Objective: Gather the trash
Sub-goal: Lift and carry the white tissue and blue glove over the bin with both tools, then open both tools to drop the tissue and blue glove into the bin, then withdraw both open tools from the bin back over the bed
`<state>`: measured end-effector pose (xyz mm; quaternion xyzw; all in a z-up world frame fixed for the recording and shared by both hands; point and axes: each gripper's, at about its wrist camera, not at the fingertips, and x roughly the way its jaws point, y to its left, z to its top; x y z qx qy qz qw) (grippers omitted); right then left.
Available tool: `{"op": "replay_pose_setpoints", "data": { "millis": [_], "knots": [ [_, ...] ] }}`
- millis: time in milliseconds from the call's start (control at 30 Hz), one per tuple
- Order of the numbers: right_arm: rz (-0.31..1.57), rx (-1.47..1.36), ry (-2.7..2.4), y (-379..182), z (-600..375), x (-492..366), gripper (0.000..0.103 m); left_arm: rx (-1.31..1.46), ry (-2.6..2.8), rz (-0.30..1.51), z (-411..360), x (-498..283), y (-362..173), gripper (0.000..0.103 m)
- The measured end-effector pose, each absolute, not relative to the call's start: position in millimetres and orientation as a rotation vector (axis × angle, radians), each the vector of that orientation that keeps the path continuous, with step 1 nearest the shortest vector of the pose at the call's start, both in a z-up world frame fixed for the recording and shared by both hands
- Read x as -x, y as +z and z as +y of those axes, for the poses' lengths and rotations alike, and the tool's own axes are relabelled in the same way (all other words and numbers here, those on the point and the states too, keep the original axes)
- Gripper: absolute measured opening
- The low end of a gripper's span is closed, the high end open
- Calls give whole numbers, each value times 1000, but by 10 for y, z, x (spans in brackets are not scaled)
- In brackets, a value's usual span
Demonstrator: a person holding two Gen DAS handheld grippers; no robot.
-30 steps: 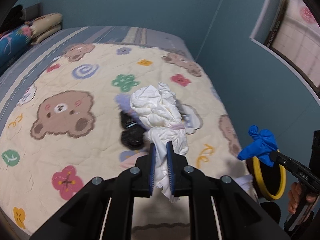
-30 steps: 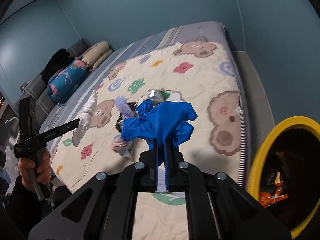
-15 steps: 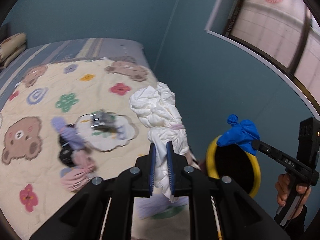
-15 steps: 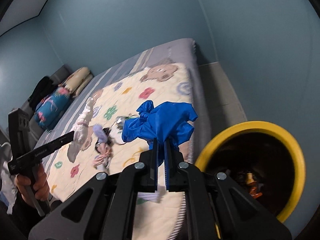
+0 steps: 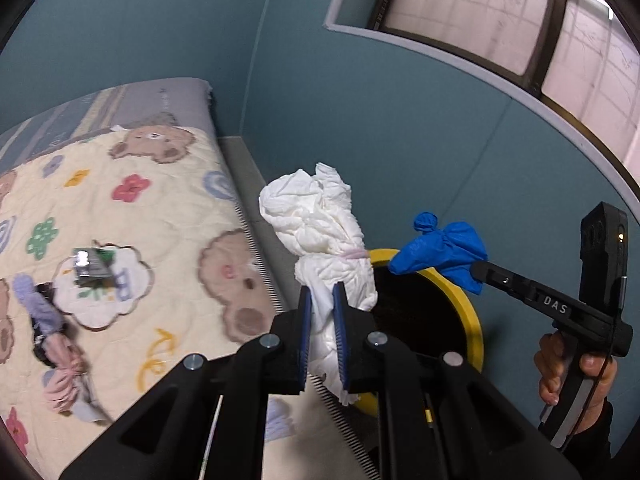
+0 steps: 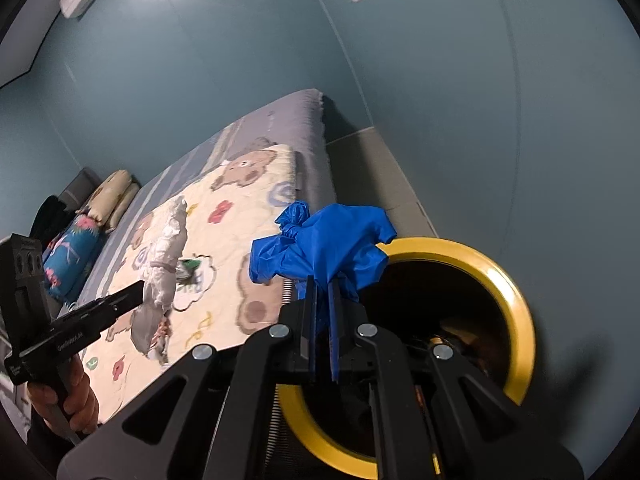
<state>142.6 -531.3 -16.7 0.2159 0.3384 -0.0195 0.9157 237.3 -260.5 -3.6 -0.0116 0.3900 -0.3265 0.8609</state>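
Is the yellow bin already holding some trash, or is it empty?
Not empty: inside the yellow bin, some items lie at its dark bottom.

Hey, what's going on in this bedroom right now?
A person is collecting trash with two handheld grippers. The left gripper is clamped on a crumpled white paper wad, the right gripper on a crumpled blue plastic glove. Both hang at the yellow-rimmed black bin beside the bed. More litter lies on the bear-print quilt.

bear-print quilt, window, pillows
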Motion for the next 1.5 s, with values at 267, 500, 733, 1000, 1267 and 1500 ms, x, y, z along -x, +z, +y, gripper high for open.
{"op": "replay_pose_setpoints", "data": {
  "millis": [267, 500, 733, 1000, 1267, 1500],
  "knots": [
    [716, -492, -99, -398, -5610, -1368, 5, -3, -740, 872, -3070, -2378, -288, 10],
    [741, -527, -158, -627, -5785, -1431, 5, -26, -759, 910, -3367, -2369, -537, 11],
    [777, -551, -191, -827, -5901, -1467, 6, -28, -766, 926, -3495, -2383, -648, 16],
    [774, -574, -213, -827, -5943, -1406, 37, 19, -743, 915, -3384, -2393, -599, 57],
    [794, -585, -216, -840, -5890, -1390, 53, 41, -646, 906, -3076, -2516, -593, 88],
    [797, -571, -168, -779, -5648, -1478, 59, 46, -577, 899, -2651, -2664, -629, 91]
  ]
}}
